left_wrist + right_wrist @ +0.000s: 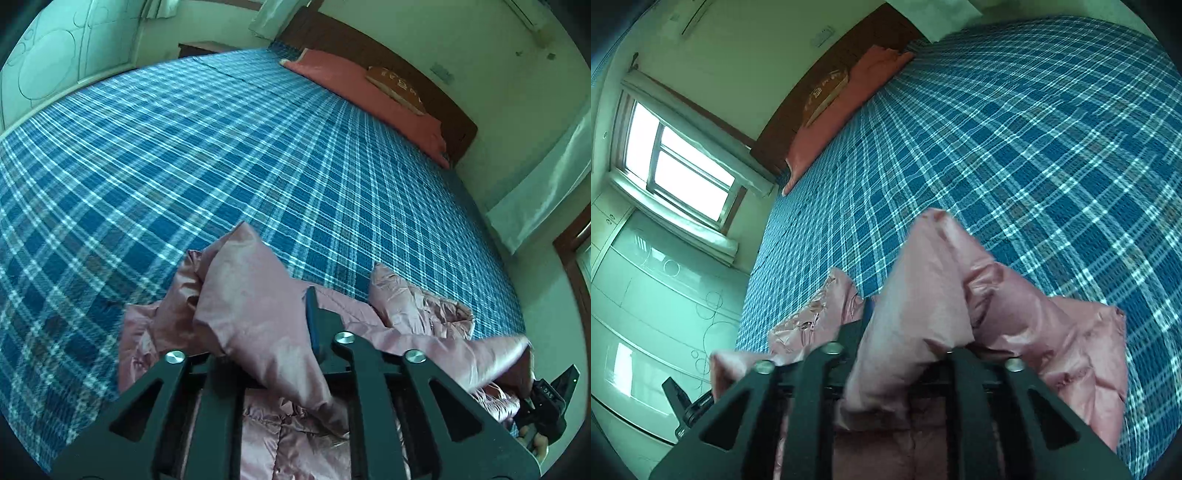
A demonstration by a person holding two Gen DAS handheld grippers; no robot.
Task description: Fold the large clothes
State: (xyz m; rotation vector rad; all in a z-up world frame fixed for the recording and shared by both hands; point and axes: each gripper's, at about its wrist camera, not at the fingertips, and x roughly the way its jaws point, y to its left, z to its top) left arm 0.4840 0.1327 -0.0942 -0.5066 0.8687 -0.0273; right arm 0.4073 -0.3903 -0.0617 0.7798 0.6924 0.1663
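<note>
Left wrist view: the left tool [258, 325] clenches a fold of the pink puffer jacket [406, 343], bunched at the bed's [221, 166] near edge; its long axis cannot be told. The right tool [908, 332] likewise grips jacket fabric.

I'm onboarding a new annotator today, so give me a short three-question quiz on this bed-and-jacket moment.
1. True or false: the pink puffer jacket lies flat and spread out on the plaid bedsheet.
2. What does the left gripper hold? A) a fold of the jacket B) the pillow C) nothing
3. Fill in: at the headboard lies a long ____-coloured pillow.

Key: 1 false, it is bunched and lifted; 2 A; 3 salmon. The right gripper likewise grips jacket fabric.
</note>
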